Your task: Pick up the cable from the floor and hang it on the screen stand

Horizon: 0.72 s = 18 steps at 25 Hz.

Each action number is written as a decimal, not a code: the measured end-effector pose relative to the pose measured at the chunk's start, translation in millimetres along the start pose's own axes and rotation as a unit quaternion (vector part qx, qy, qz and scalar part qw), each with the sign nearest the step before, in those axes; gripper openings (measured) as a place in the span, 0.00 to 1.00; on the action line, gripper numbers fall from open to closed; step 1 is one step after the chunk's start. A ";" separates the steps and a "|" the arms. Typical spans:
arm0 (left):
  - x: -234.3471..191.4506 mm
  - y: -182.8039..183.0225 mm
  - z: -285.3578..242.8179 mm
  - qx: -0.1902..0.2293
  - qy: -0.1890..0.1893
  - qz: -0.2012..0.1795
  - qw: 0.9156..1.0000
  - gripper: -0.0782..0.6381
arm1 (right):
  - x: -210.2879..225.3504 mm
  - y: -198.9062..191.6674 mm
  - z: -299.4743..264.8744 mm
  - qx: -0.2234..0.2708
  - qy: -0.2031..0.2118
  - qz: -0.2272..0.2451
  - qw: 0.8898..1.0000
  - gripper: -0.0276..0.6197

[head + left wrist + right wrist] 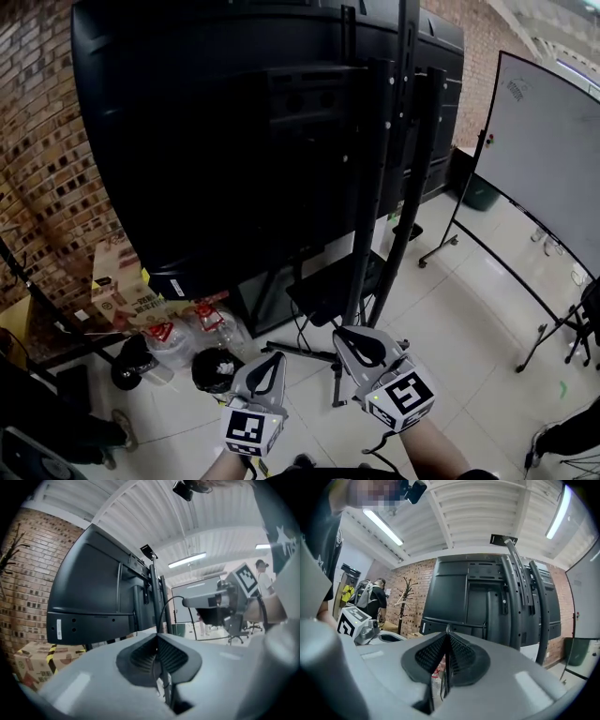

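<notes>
A thin black cable point(162, 616) rises out of my left gripper point(157, 638), arcs right and ends at the tip of my right gripper point(187, 603). Both grippers are shut on it. In the head view the left gripper point(272, 356) and right gripper point(352, 334) are held side by side low in front of the screen stand point(375, 197), pointing at it. The stand carries a big black screen point(216, 141) seen from its back. In the right gripper view a small bit of cable point(447, 630) sticks out between the closed pads, with the stand's posts point(518, 597) ahead.
A wheeled whiteboard point(548, 150) stands at the right, with a green bin point(483, 193) behind it. A cardboard box point(117, 281) and plastic bottles point(192, 328) lie by the brick wall at the left. The stand's base legs point(300, 352) lie just ahead. A person with a backpack point(370, 599) stands farther off.
</notes>
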State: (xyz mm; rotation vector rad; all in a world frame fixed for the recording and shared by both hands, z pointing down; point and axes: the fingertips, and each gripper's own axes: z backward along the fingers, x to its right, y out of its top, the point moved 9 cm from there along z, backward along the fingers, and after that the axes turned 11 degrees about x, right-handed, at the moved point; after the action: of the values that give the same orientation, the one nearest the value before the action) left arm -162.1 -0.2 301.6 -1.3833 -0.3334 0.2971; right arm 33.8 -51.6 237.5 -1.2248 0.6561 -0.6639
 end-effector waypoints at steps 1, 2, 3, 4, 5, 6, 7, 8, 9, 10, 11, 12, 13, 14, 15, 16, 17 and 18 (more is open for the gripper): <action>0.6 3.3 -3.9 -0.004 -0.012 0.007 1.000 0.12 | 1.3 3.6 -0.6 0.003 -0.010 -0.006 1.000 0.08; 2.1 7.0 -8.4 -0.009 -0.026 0.018 0.999 0.12 | 3.7 7.0 -1.2 0.006 -0.020 -0.018 1.000 0.08; 3.8 10.9 -13.3 -0.011 -0.041 0.026 0.999 0.12 | 7.1 10.9 -2.1 0.010 -0.030 -0.032 0.999 0.08; 4.9 14.8 -18.2 -0.010 -0.055 0.028 0.998 0.12 | 11.0 15.5 -3.3 0.015 -0.039 -0.043 0.998 0.08; 5.4 19.1 -23.5 -0.007 -0.066 0.025 0.998 0.12 | 15.0 20.9 -4.9 0.019 -0.045 -0.046 0.998 0.08; 5.7 24.2 -29.2 -0.004 -0.075 0.022 0.997 0.12 | 19.1 26.8 -6.9 0.024 -0.051 -0.041 0.998 0.08; 5.5 29.9 -35.2 0.000 -0.083 0.021 0.996 0.12 | 23.3 32.6 -9.2 0.029 -0.055 -0.033 0.998 0.08; 4.9 35.6 -41.4 0.004 -0.087 0.020 0.996 0.12 | 27.7 38.4 -11.5 0.032 -0.058 -0.027 0.997 0.08; 4.3 41.3 -47.4 0.008 -0.090 0.020 0.996 0.12 | 32.4 44.0 -13.7 0.035 -0.061 -0.020 0.997 0.08; 4.0 47.0 -53.2 0.012 -0.092 0.020 0.996 0.12 | 37.4 49.7 -16.1 0.037 -0.062 -0.013 0.997 0.08; 4.1 52.6 -59.1 0.015 -0.094 0.018 0.995 0.12 | 42.9 55.6 -18.9 0.039 -0.061 -0.004 0.997 0.08; 4.5 58.4 -65.6 0.018 -0.097 0.014 0.995 0.12 | 49.5 62.0 -22.4 0.043 -0.059 0.004 0.997 0.08; 5.3 64.2 -73.0 0.021 -0.099 0.009 0.995 0.12 | 57.3 68.9 -26.6 0.050 -0.055 0.010 0.997 0.08; 6.5 69.9 -81.1 0.023 -0.102 0.002 0.994 0.12 | 66.1 76.3 -31.0 0.058 -0.050 0.012 0.997 0.08; 8.1 75.3 -89.6 0.026 -0.105 -0.003 0.994 0.12 | 75.3 83.7 -35.3 0.067 -0.044 0.012 0.997 0.08; 10.0 80.3 -98.3 0.029 -0.107 -0.005 0.994 0.12 | 84.8 91.2 -39.3 0.076 -0.038 0.012 0.996 0.08; 11.8 84.9 -107.1 0.033 -0.107 -0.006 0.994 0.12 | 94.2 98.5 -43.4 0.084 -0.031 0.015 0.996 0.08; 13.3 89.1 -116.0 0.036 -0.104 -0.006 0.994 0.12 | 103.9 105.7 -47.6 0.090 -0.024 0.020 0.995 0.08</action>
State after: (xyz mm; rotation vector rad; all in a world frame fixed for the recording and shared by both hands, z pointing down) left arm -104.5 -85.2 196.6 -1.2822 -0.4992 0.4411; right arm 75.4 -138.0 114.9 -1.0556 0.5665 -0.6446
